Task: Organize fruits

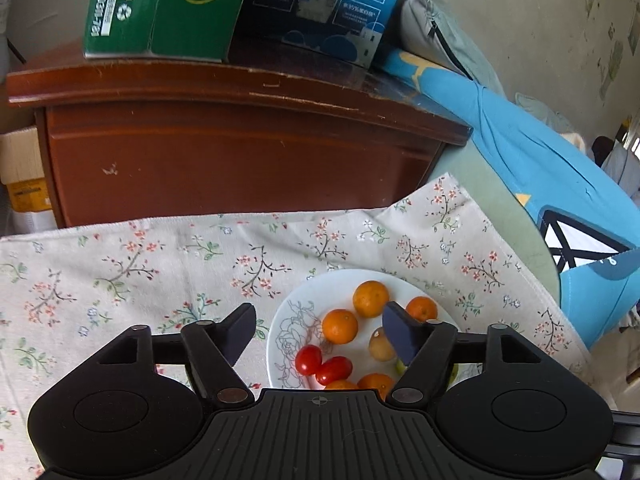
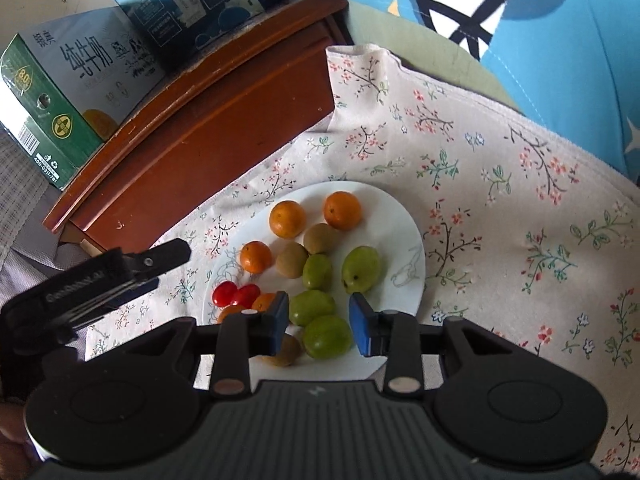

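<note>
Left gripper [image 1: 320, 334]: wide open, holds nothing, above the plate [image 1: 340, 280].
Right gripper [image 2: 319, 322]: open, empty, fingers on both sides of the green fruits [image 2: 327, 336].
Fruits: all on the plate, on the floral cloth [image 2: 500, 200].

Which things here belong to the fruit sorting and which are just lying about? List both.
Job: white plate, oranges, cherry tomatoes, green fruits, brown kiwi-like fruits, left gripper, right gripper.

Lying about: green milk carton, blue carton, wooden cabinet, floral cloth.
</note>
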